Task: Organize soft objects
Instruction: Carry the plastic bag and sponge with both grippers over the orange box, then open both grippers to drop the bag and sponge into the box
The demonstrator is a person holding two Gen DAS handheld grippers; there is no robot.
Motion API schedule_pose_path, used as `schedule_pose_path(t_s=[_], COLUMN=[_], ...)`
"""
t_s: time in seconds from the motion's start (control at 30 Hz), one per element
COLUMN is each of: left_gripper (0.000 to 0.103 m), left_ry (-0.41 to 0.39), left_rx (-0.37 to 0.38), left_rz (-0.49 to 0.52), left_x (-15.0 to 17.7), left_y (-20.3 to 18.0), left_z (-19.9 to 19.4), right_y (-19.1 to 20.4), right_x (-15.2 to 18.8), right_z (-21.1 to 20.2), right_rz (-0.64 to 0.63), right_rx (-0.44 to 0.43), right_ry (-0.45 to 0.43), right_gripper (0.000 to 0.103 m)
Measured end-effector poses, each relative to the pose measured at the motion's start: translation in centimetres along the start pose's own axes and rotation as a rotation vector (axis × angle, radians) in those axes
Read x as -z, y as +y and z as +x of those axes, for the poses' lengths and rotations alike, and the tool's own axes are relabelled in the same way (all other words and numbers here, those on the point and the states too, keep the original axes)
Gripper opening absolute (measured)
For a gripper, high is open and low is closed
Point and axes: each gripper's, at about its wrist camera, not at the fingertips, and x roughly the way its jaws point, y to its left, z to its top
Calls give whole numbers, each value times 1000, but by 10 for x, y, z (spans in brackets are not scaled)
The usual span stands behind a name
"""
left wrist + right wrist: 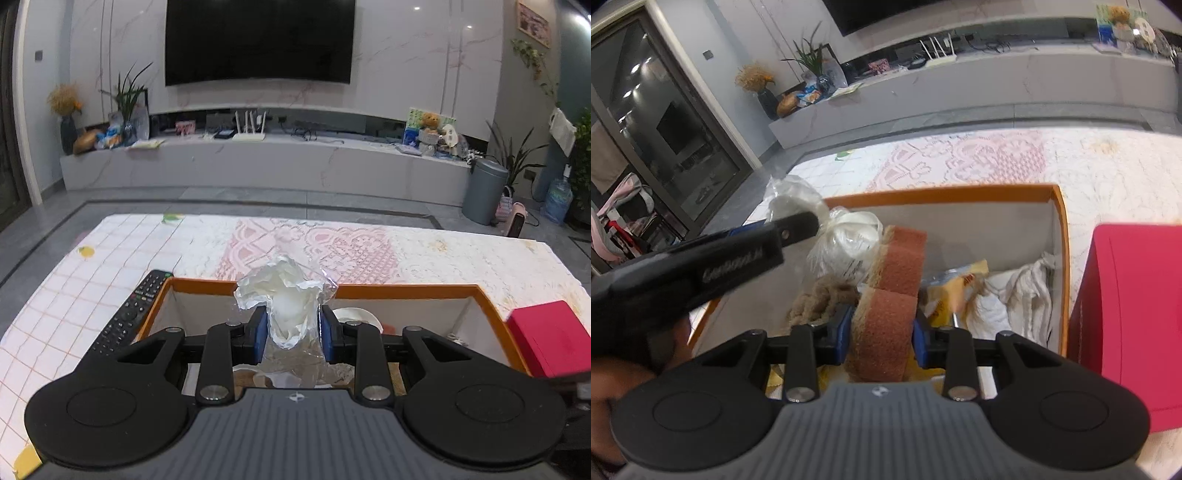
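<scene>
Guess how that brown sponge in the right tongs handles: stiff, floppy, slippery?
Likely soft: the brown sponge looks pinched where the right tongs clamp it. Probably light, since it stands up unsupported above the orange box. Its coarse scouring face suggests it is unlikely to slip.

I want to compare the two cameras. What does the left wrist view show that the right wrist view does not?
Only the left wrist view shows the remote control beside the orange box.

Only the right wrist view shows the right gripper clamping a brown sponge, and a white cloth inside.

Both show the left gripper holding the bagged white item, and the red box.
</scene>
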Motion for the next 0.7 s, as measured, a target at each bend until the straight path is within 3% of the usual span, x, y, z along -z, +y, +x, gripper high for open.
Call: schedule_pose_path(t_s=[0.07,0.4,0.7], left_gripper=[32,34,33], left_ry=[49,235,361], left_rx=[-22,5,23], left_rz=[13,-34,-83], left_x=[2,22,32], left_y=[-1,8,9], left_z=[5,-11,0], right_y=[-4,6,7], right_x=[0,3,10], right_z=[0,1,19], right_rz=[22,-12,-14], right_rx=[-7,18,30], right_ry=[6,22,93], right_gripper=[33,33,33])
